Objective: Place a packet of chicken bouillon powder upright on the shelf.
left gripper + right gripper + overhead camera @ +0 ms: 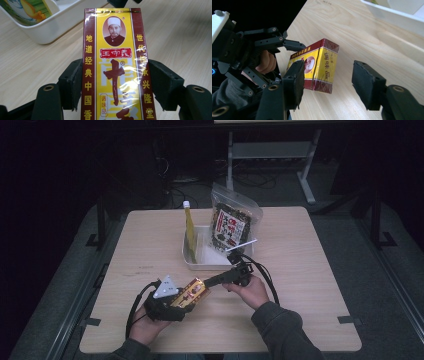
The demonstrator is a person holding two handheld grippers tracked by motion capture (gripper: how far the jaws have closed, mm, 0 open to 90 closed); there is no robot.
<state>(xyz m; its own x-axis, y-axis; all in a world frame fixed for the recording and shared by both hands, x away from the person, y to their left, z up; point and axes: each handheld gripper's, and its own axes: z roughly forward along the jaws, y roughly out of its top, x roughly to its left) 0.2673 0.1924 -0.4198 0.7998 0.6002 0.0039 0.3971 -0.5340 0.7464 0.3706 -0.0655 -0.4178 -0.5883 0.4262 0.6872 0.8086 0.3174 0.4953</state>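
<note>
Near the table's front edge, my left gripper [113,82] pinches the spice box [113,62] — my right gripper [327,80] stands spread around its far end.

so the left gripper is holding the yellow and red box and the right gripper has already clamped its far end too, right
Not quite. The left gripper does hold the box, but the right gripper has not clamped it. The right gripper view shows its jaws open, with the box's far end between them: a clear gap on one side, while the other jaw overlaps the box and contact there can't be told.
</note>
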